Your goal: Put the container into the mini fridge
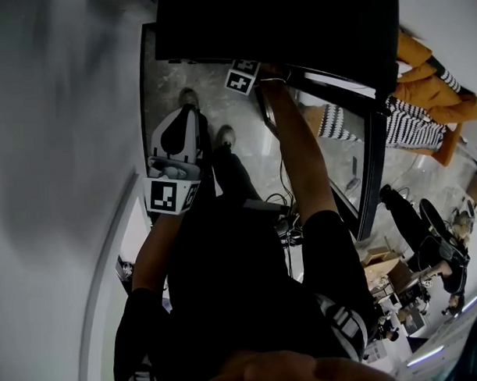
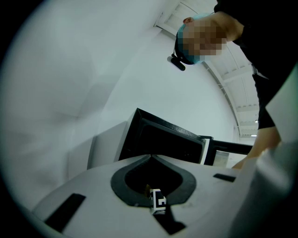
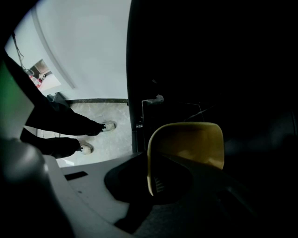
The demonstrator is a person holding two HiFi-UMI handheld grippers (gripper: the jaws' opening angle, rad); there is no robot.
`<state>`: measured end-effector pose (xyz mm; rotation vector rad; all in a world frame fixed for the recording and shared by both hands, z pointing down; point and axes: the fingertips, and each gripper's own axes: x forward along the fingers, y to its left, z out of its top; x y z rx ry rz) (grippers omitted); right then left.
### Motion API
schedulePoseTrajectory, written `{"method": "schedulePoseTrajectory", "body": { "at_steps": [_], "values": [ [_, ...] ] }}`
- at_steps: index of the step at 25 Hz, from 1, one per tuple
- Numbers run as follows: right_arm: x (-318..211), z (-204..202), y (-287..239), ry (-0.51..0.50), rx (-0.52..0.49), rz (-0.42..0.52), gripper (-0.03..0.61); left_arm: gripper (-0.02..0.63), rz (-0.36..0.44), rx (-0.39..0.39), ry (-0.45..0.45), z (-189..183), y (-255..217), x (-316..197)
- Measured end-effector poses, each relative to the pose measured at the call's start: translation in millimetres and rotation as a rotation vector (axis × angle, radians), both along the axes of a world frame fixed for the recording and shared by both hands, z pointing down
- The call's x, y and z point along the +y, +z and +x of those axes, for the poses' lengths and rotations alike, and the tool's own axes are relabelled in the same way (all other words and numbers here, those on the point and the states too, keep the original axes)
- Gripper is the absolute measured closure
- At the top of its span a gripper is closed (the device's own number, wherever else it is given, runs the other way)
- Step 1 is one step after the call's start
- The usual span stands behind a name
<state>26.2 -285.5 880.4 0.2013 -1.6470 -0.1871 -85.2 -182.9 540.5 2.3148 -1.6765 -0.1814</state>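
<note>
The black mini fridge stands at the top of the head view, and its dark-framed door hangs open. My right gripper reaches into the fridge, so only its marker cube shows there. In the right gripper view my right gripper is shut on the wall of a yellow container, which sits inside the dark interior. My left gripper hangs low at the left, away from the fridge. The left gripper is shut with nothing in it, pointing up at the fridge.
The person's shoes stand on the grey marbled floor just in front of the fridge. A white wall runs along the left. An orange jacket, striped cloth, boxes and cables lie to the right.
</note>
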Motion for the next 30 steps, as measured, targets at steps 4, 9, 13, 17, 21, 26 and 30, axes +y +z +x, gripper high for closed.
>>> {"method": "schedulePoseTrajectory", "body": {
  "at_steps": [4, 9, 13, 17, 21, 26, 30],
  "values": [
    [0.3, 0.4, 5.6, -0.002, 0.01, -0.024, 0.572, 0.609, -0.001, 0.003, -0.003, 0.1, 0.5, -0.1],
    [0.9, 1.1, 10.5, -0.003, 0.019, -0.047, 0.571, 0.609, -0.007, 0.004, -0.006, -0.8, 3.3, -0.9],
    [2.2, 1.0, 15.1, -0.001, 0.023, -0.057, 0.571, 0.609, -0.005, 0.004, -0.01, -3.2, 3.9, -1.8],
    [3.8, 1.7, 18.3, 0.002, 0.029, -0.063, 0.571, 0.609, -0.009, 0.003, -0.013, -5.6, 4.4, -2.3],
    [4.7, 2.3, 22.9, 0.001, 0.033, -0.066, 0.571, 0.609, -0.012, 0.004, -0.016, -6.1, 5.6, -2.8],
    [2.3, 1.9, 23.9, 0.011, 0.022, -0.056, 0.571, 0.609, -0.009, 0.006, -0.018, -5.9, 5.9, -2.3],
    [1.4, 2.5, 23.9, 0.026, 0.016, -0.058, 0.571, 0.609, -0.011, 0.005, -0.02, -6.9, 5.9, -2.4]
  ]
}}
